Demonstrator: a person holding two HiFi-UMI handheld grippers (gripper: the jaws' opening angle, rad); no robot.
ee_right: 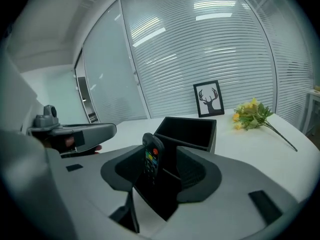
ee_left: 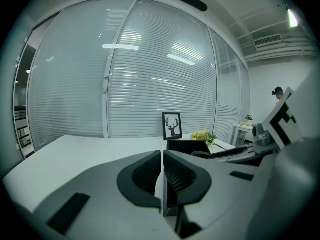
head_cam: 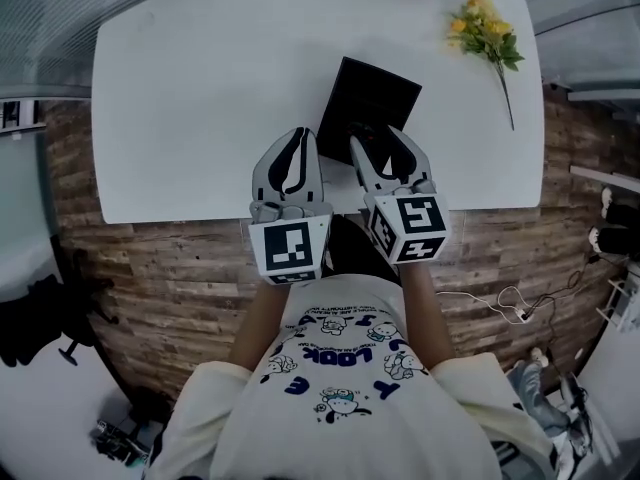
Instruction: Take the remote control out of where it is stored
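Observation:
A black remote control (ee_right: 151,159) with coloured buttons stands upright in the near compartment of a black organiser box (ee_right: 192,129) on the white table (head_cam: 200,88). My right gripper (ee_right: 161,170) is open, one pad on each side of the remote, the left pad close beside it and the right pad apart from it. In the head view the right gripper (head_cam: 382,146) reaches over the near end of the box (head_cam: 372,98). My left gripper (head_cam: 290,160) hovers just left of the box, shut with nothing between its pads (ee_left: 150,171).
A bunch of yellow flowers (head_cam: 485,30) lies at the table's far right. A framed deer picture (ee_right: 208,98) stands at the back edge. The table's front edge runs just under both grippers. Cables (head_cam: 505,303) lie on the floor at right.

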